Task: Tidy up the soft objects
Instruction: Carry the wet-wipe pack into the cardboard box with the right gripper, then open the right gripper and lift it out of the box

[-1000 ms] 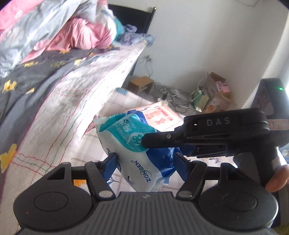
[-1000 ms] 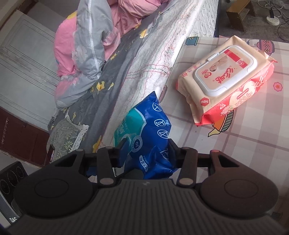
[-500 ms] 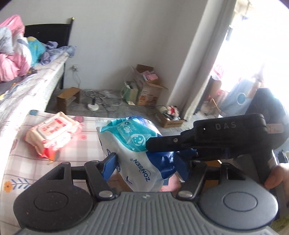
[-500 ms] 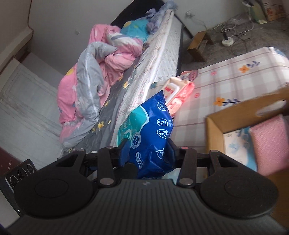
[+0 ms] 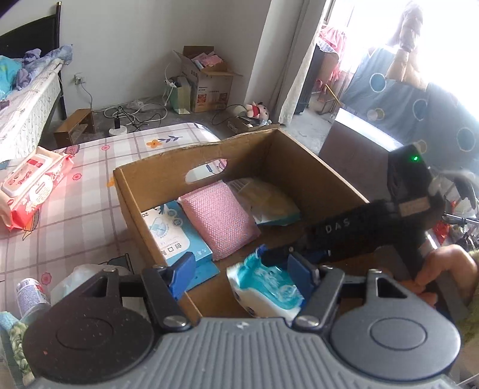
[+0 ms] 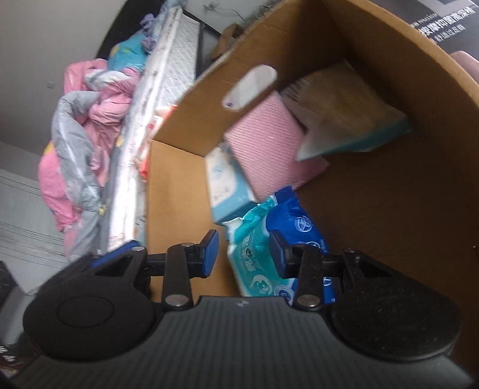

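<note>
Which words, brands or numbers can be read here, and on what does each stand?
"DAS": on the right gripper, whose jaws are closing with the blue pack between them.
"20": on the light blue packet in the cardboard box.
Too blurred to read: print on the blue pack, the red wipes pack, the dark poster.

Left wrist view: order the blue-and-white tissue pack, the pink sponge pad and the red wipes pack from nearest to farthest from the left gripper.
1. Blue-and-white tissue pack: in the box, at the gripper.
2. Pink sponge pad: deeper in the box.
3. Red wipes pack: outside, far left on the checked cloth.
</note>
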Action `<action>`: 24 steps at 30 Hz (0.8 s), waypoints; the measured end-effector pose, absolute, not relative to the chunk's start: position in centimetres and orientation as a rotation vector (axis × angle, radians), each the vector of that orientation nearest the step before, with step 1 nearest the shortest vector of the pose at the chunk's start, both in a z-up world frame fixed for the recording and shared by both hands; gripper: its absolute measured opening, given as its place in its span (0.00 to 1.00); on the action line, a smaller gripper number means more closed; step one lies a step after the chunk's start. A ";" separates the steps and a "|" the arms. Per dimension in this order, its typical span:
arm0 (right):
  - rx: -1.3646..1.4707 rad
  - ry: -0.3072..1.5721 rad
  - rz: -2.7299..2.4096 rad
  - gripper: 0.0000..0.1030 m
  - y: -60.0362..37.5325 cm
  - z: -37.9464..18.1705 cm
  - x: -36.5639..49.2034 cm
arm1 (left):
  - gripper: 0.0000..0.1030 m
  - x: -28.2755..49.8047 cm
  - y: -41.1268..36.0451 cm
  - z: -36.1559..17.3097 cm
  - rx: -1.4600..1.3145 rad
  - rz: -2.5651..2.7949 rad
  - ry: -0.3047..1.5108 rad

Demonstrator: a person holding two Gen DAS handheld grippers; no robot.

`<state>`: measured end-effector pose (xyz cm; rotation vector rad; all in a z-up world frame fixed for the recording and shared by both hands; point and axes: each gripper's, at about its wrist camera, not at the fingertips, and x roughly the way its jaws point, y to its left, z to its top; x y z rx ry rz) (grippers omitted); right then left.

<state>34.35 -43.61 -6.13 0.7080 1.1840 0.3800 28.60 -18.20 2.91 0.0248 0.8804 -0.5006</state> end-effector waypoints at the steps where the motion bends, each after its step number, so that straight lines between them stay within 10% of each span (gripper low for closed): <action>1: 0.701 1.208 0.365 0.35 -43.7 -7.2 34.4 | 0.68 28.5 -17.9 3.2 0.023 -0.494 0.872; 8: 0.642 1.188 0.363 0.40 -44.3 -7.0 33.1 | 0.69 27.6 -14.8 4.6 -0.006 -0.433 0.847; 13: 0.381 1.159 0.328 0.64 -43.7 -5.1 32.3 | 0.69 26.2 -11.8 4.6 -0.033 -0.384 0.846; 24: 0.443 1.417 0.239 0.62 -44.4 -7.4 31.4 | 0.70 23.3 -6.9 4.2 -0.103 -0.302 0.843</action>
